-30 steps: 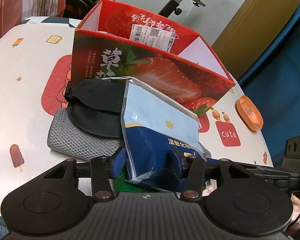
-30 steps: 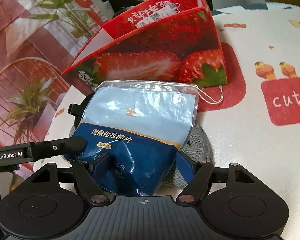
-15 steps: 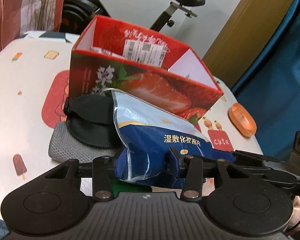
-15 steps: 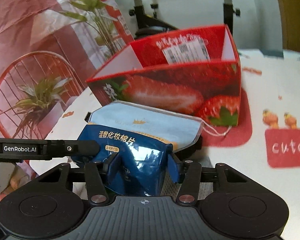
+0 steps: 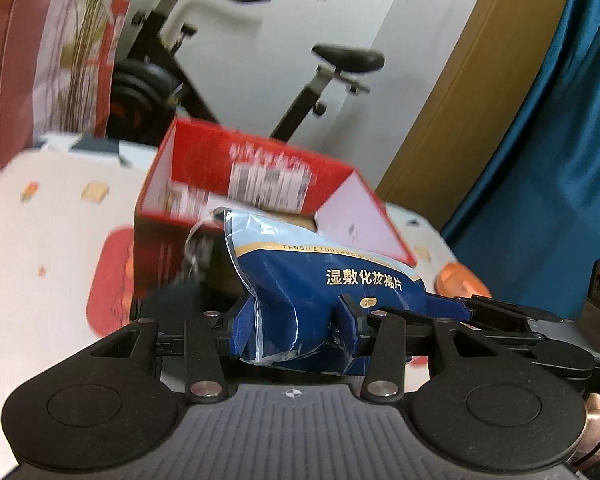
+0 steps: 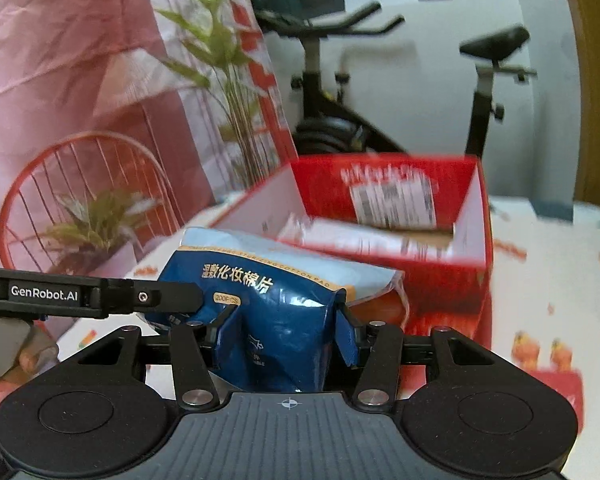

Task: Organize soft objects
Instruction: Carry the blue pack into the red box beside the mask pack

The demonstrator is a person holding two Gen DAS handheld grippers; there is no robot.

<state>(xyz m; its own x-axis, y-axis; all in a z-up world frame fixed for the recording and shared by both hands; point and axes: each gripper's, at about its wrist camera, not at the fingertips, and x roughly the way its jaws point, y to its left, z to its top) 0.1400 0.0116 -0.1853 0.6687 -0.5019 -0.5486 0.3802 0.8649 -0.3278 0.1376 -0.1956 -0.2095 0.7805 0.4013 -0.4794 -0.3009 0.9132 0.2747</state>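
A blue and pale-blue bag of cotton pads hangs in the air in front of the red strawberry box, about level with its near rim. My left gripper is shut on the bag's lower left end. In the right wrist view the same bag is pinched at its other end by my right gripper, also shut on it. The box stands open just behind. Each gripper shows in the other's view, the right one and the left one's finger.
The box stands on a white table cloth with cartoon prints. An orange item lies right of the box. A dark soft shape shows below the bag, blurred. An exercise bike and a plant stand behind the table.
Both grippers rose with the bag, lifting it off the grey cloth and black eye mask up to the box's rim. The right jaws closed tighter on it early on.
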